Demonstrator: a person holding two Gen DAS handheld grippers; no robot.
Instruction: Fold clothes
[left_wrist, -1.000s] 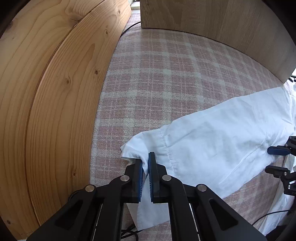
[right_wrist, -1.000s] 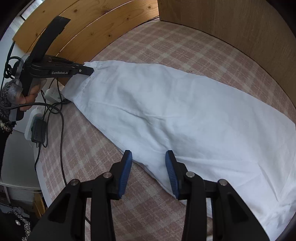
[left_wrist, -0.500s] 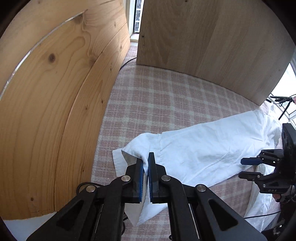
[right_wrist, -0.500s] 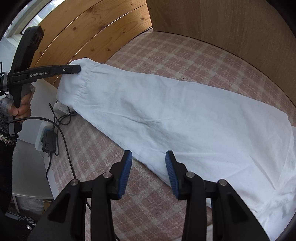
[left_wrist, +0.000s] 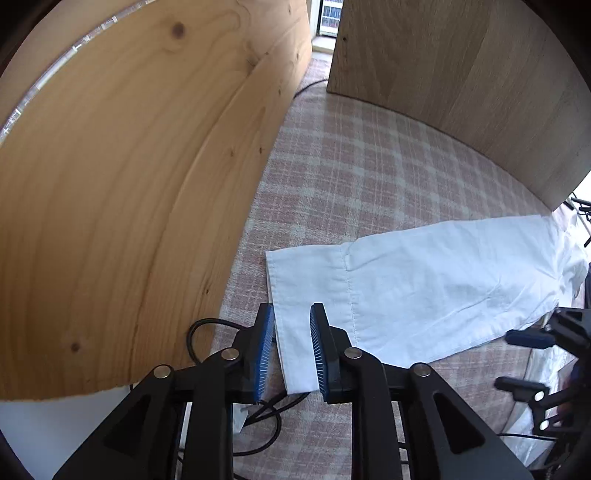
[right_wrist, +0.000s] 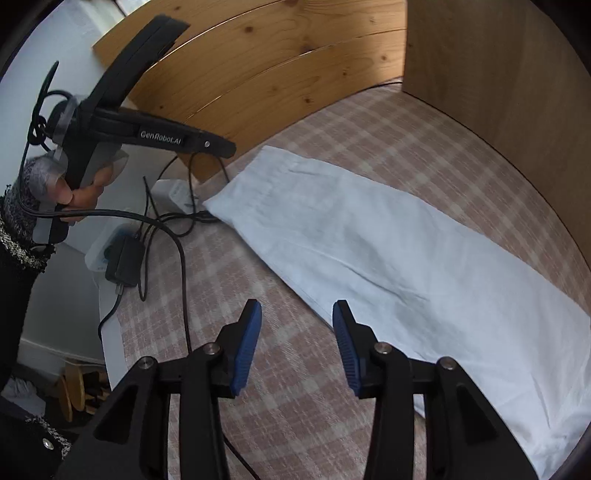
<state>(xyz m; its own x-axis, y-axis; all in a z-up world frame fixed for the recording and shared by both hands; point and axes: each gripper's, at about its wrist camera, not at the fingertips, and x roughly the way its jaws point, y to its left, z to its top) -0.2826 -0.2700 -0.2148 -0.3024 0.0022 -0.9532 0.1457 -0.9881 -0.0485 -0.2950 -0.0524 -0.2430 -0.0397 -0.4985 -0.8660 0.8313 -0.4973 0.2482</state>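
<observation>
The left tongs (left_wrist: 291, 347) are opening, their blue pads apart on either side of the cuff end of a white sleeve (left_wrist: 424, 284), which lies flat beneath them without being pinched. The right tongs (right_wrist: 297, 347) are also parting, with nothing between the pads but checked cloth (right_wrist: 303, 229); the sleeve's edge lies just beside the right pad. The sleeve stretches flat across the cloth-covered surface, one end near the pine board (left_wrist: 122, 192), where black cables (right_wrist: 162, 221) trail. A hand (right_wrist: 79, 194) holds the left tool.
</observation>
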